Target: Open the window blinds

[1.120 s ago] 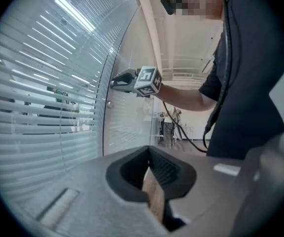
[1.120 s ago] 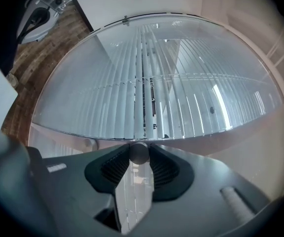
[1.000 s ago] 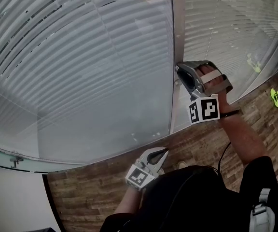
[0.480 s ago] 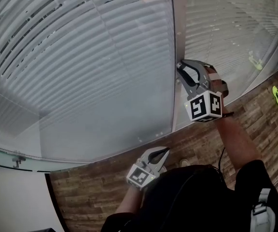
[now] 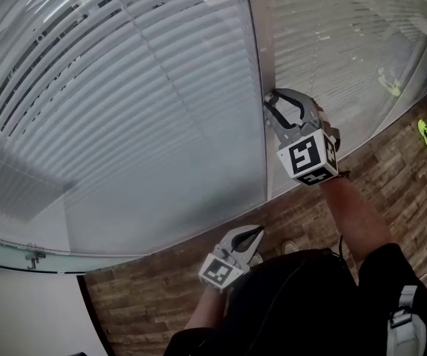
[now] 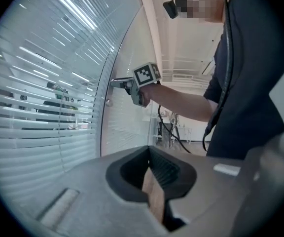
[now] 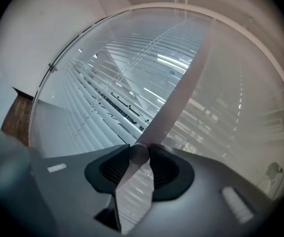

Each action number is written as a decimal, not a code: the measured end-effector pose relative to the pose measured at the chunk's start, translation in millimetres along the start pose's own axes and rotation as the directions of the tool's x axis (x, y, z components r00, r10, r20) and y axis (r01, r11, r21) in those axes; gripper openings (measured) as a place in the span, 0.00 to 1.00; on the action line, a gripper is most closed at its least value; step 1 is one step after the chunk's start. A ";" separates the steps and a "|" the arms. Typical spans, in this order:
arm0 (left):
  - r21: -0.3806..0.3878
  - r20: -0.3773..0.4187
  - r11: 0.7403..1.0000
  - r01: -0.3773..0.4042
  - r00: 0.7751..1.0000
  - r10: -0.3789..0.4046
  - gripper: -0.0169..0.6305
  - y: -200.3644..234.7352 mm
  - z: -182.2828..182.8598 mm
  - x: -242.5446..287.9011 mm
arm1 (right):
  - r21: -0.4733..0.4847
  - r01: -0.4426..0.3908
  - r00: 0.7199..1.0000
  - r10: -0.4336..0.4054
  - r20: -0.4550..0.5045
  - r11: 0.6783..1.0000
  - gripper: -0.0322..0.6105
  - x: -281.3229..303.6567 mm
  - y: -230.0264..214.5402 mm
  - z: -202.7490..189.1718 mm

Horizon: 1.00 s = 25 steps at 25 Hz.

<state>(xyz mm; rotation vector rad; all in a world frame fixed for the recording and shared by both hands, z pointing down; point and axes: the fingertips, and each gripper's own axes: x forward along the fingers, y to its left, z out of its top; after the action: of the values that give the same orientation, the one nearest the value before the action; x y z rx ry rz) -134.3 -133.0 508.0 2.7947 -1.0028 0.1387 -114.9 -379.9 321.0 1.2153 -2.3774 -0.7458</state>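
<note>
- Two glass panes [image 5: 161,199] stand side by side, with an upright post [image 5: 260,43] between them and the window blinds [image 5: 124,102] behind the glass.
- Most slats of the blinds lie tilted shut. Near the upper left edge of the left pane, dark gaps show between some slats.
- On the post sits a small round knob [image 7: 138,153]. It is seen only in the right gripper view.
- The right gripper [image 5: 268,104] is held level against the post, and its jaws are clamped on this knob, one pad on each side.
- Its marker cube [image 5: 308,156] faces the head camera, and the person's forearm [image 5: 354,213] reaches toward the post from the lower right.
- The left gripper [image 5: 256,231] hangs low over the wooden floor [image 5: 147,295], near the bottom edge of the left pane and well apart from the post.
- Its jaws meet at the tips with nothing held; only a strip of floor shows through the slit behind them.
</note>
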 end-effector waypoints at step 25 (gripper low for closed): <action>-0.008 -0.007 1.000 0.008 1.000 -0.008 0.03 0.5 -3.6 3.0 | 0.622 -0.061 0.991 -0.026 0.129 0.780 0.26 -0.4 -9.4 -10.6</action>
<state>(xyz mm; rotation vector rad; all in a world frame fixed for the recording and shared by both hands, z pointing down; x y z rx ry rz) -132.4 -134.6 512.0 2.7893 -0.9878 0.1427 -103.1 -387.3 323.8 1.4065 -2.8591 0.0124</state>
